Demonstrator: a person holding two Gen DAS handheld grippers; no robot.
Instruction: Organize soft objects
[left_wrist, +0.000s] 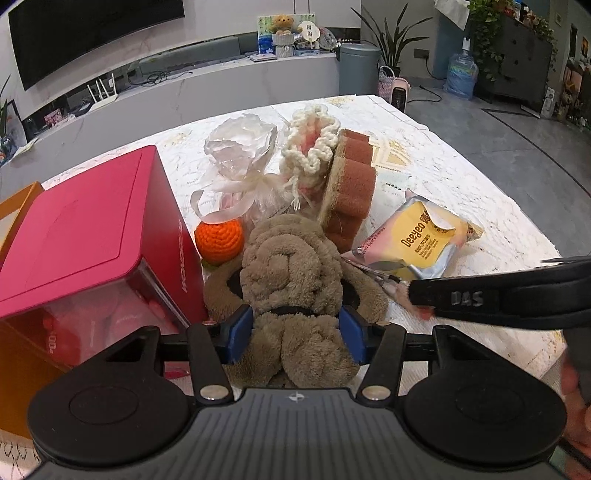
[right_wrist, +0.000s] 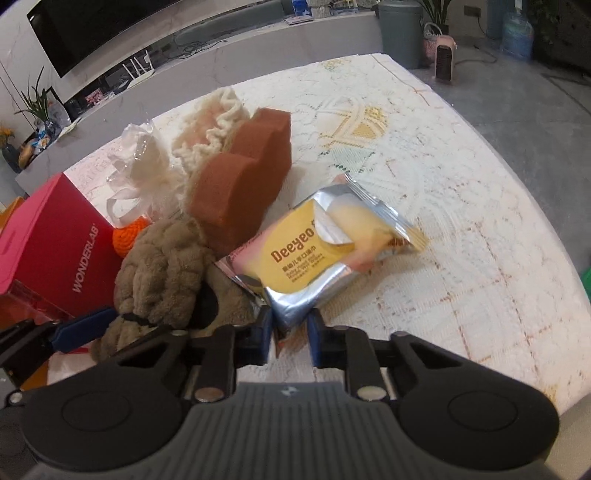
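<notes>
Pick-up step in hand. Left tool (left_wrist: 295, 328) clamps the rolled brown plush towel (left_wrist: 291, 266) beside the red box (left_wrist: 92, 229). Right tool (right_wrist: 290, 332) is closed on the near end of the wet-wipes pack (right_wrist: 321, 251) lying on the tabletop (right_wrist: 461, 221). The next move calls for lifting both clear.

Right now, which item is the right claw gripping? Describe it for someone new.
Start at the red box on the table's left. Right of the brown plush toy lies the wipes packet. It alone is shiny foil, yellow-faced, lettered "Deeyeo".
</notes>
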